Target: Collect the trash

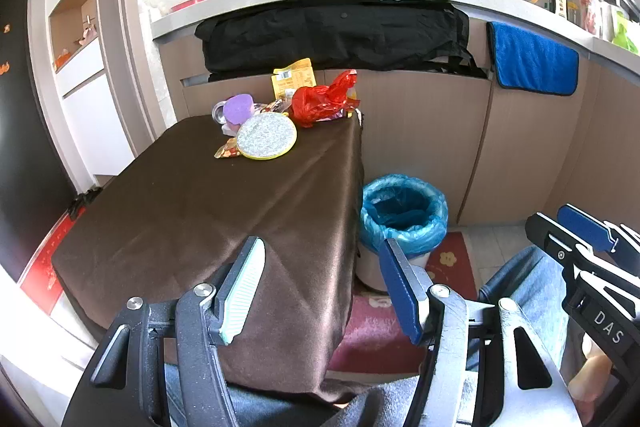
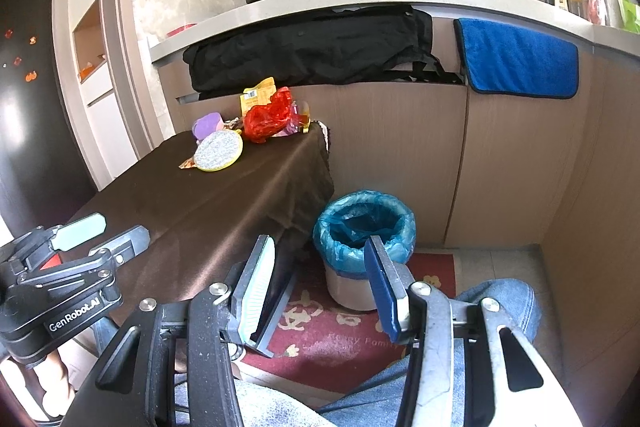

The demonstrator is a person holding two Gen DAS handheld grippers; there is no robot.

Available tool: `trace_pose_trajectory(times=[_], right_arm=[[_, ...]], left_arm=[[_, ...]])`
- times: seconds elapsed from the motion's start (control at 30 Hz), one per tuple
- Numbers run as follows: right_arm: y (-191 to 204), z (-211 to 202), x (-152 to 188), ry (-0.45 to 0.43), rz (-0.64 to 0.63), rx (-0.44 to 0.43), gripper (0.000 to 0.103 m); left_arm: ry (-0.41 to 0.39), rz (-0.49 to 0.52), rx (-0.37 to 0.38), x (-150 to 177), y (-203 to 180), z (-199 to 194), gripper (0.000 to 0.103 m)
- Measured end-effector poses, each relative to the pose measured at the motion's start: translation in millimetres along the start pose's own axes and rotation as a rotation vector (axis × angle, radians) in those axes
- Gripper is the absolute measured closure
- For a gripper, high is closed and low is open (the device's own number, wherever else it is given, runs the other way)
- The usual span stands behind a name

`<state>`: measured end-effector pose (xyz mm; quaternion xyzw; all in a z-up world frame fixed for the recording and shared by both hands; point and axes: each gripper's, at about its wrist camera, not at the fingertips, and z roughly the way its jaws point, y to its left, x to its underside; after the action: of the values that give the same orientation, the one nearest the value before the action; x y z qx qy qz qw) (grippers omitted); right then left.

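Beside table (image 1: 180, 207), both tools (image 1: 322, 291) (image 2: 320, 287) level, agape.

Brown-draped table (image 1: 180, 211), trash pile (image 1: 280, 111) at far end

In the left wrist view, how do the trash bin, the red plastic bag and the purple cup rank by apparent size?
1. trash bin, clearly largest, though it is also nearest the camera.
2. red plastic bag.
3. purple cup, smallest and partly hidden.

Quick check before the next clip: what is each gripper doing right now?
Left gripper: jaws open, holding nothing, above the near end of the table.
Right gripper: jaws open, holding nothing, aimed toward the trash bin.
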<state>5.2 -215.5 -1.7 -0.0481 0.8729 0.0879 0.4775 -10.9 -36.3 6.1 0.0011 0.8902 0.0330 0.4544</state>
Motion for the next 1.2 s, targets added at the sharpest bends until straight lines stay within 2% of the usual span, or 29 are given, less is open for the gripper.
trace_pose_trajectory(times=[1.2], right_arm=[[-2.4, 0.0, 0.4, 0.001, 0.001, -0.003, 0.059]], left_arm=[[0.003, -0.001, 0.003, 4.6, -1.4, -9.1, 0.043]])
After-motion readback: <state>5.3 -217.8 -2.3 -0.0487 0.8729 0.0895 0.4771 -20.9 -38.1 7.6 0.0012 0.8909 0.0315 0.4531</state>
